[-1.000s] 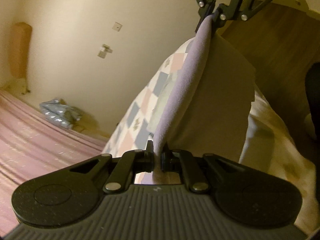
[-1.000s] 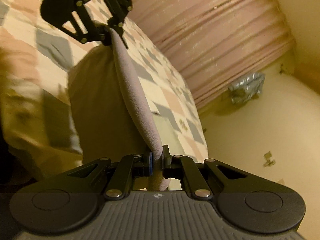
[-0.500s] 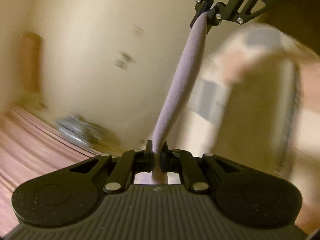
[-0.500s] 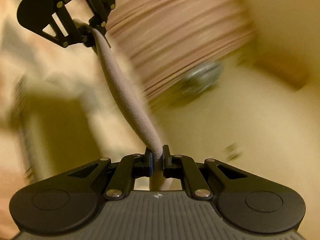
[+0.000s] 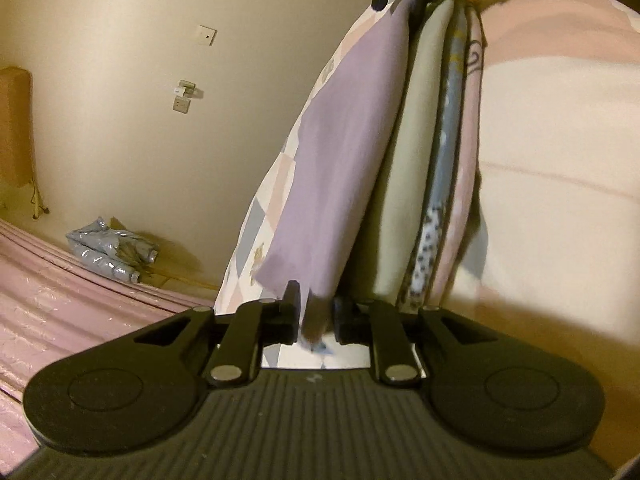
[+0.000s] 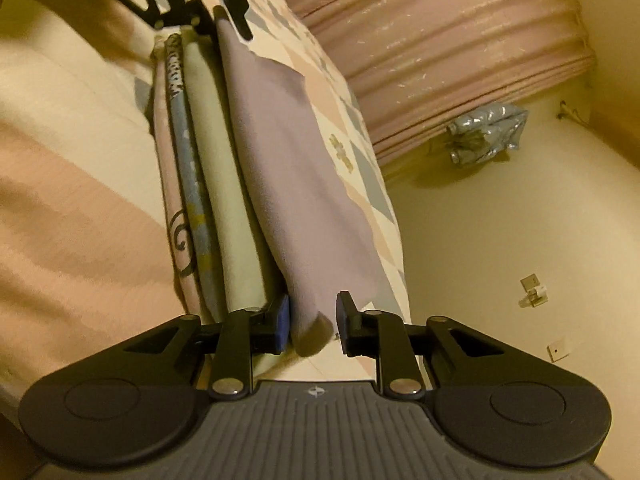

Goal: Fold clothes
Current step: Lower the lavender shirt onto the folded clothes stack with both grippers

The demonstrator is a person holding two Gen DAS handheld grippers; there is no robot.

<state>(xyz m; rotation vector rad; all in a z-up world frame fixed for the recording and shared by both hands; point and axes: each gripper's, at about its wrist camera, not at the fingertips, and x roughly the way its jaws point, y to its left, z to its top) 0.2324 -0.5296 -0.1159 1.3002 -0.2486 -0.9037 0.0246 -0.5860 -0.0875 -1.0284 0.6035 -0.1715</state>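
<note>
Lilac, soft fabric folded flat (image 6: 304, 184) is lying on a stack of folded clothes (image 6: 200, 184) on the patchwork-quilted bed (image 6: 360, 160). The left claw (image 5: 316, 316) and right claw (image 6: 314, 326) are both standing parted around its corners, gripping nothing. This piece seems finished; whether more clothes are waiting is not showing.
</note>
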